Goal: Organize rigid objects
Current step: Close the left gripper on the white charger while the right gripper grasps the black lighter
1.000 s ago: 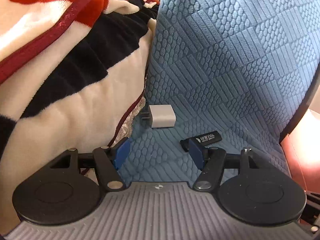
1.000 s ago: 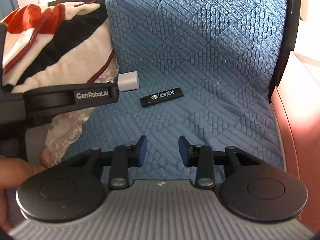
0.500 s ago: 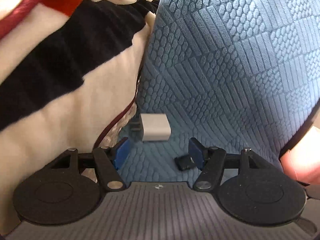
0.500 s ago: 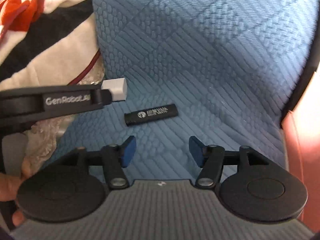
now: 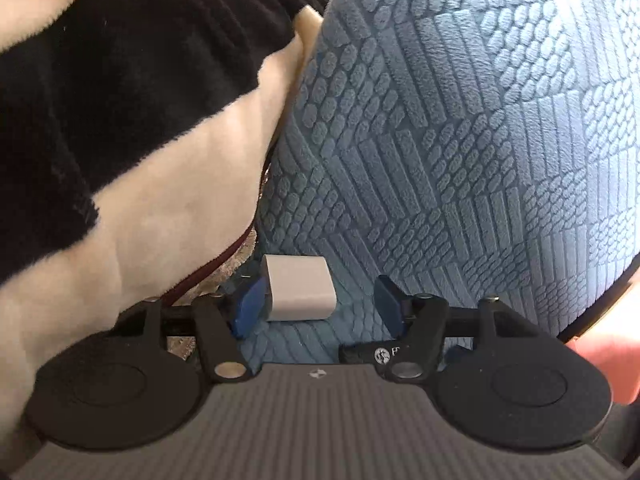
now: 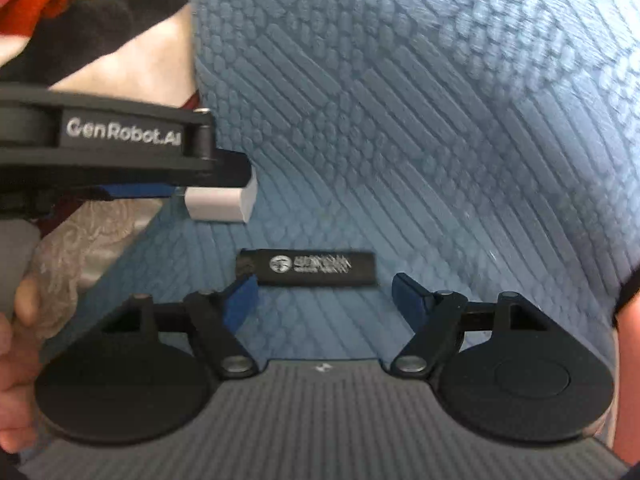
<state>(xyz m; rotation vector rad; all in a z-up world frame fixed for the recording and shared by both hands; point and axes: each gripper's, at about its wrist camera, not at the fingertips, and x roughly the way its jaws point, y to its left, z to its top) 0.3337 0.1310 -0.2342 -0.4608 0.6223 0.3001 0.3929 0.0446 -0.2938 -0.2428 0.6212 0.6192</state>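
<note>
A white charger plug point(image 5: 298, 286) lies on the blue textured cover point(image 5: 440, 160), close to the blanket's edge. My left gripper point(image 5: 316, 306) has it between its blue pads. The left pad is at its side, the right pad stands well clear, and the jaws are closing. A black stick with white print point(image 6: 316, 266) lies flat on the cover, just ahead of my right gripper point(image 6: 324, 298). Its jaws are opening and touch nothing. In the right wrist view the charger point(image 6: 220, 200) shows under the left gripper's black finger point(image 6: 224, 168).
A thick black, cream and red striped blanket point(image 5: 120, 120) is piled on the left, with pale lace-patterned cloth point(image 6: 80, 232) under it. A dark rim and an orange-red surface point(image 5: 600, 356) border the cover on the right. A hand point(image 6: 16, 340) holds the left gripper.
Both grippers moved forward and lower. The charger now sits between the left pads, which have narrowed a little. The right jaws have spread wide, with the black stick just ahead of them.
</note>
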